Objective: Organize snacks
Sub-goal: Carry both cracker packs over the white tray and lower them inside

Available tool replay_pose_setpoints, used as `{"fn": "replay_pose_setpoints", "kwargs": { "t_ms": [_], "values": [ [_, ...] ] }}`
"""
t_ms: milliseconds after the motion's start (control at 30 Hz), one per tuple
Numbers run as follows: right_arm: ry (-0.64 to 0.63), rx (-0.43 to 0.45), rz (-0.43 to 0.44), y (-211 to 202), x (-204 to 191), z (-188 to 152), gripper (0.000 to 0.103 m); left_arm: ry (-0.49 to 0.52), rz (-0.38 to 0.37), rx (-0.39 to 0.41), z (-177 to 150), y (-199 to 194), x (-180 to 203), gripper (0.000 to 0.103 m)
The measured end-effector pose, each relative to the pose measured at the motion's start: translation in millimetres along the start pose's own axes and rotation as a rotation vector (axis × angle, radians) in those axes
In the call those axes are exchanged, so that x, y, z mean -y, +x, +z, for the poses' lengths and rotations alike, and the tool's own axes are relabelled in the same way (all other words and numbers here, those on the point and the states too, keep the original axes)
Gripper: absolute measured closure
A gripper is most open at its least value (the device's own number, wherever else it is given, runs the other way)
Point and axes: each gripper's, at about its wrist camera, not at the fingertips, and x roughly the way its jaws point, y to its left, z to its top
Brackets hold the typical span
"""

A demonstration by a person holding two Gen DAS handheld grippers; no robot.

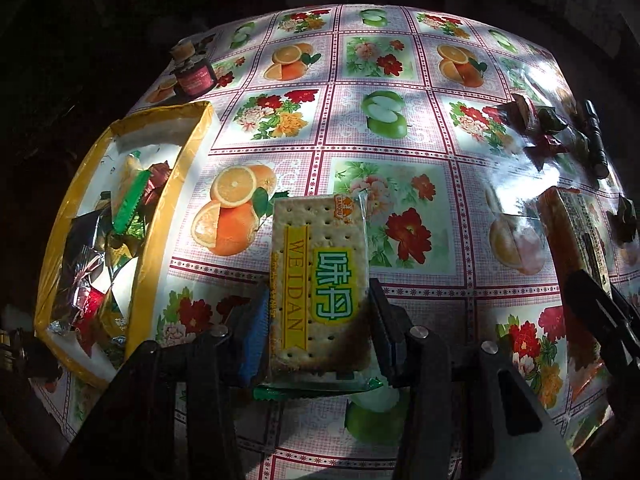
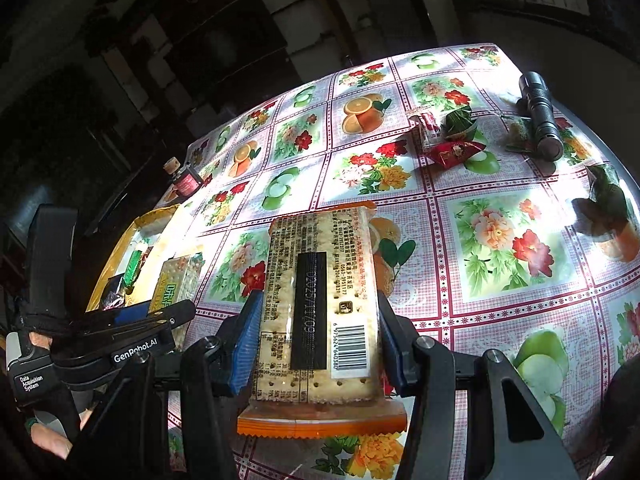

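Note:
My left gripper (image 1: 316, 312) is shut on a green-edged cracker packet (image 1: 318, 276) marked WEIDAN, held above the table just right of the yellow-rimmed box (image 1: 176, 184). The box holds several wrapped snacks (image 1: 120, 220). My right gripper (image 2: 318, 336) is shut on an orange-edged cracker packet (image 2: 320, 292), barcode side up, above the table. The left gripper with its packet (image 2: 176, 284) shows at the left of the right wrist view, next to the box (image 2: 120, 248). Loose red and green wrapped snacks (image 2: 456, 136) lie at the far right of the table.
The table (image 1: 400, 60) has a fruit-and-flower oilcloth. A small dark jar (image 1: 192, 70) stands behind the box. A black flashlight (image 2: 540, 116) lies at the far right edge beside the loose snacks. Another green wrapped snack (image 2: 608, 200) lies near the right edge.

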Motion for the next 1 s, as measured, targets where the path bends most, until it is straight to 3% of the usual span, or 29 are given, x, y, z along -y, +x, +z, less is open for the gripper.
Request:
{"fn": "replay_pose_setpoints", "kwargs": {
  "t_ms": [500,1000],
  "values": [
    [-0.118,-0.023,0.093,0.4,-66.2,-16.9,0.051,-0.06,0.043,0.046,-29.9,-24.9,-61.5,0.055],
    [-0.206,-0.061,0.153,11.7,-118.4,-26.4,0.051,-0.115,0.054,0.063,-39.8,-31.3,-103.3,0.055]
  ]
}}
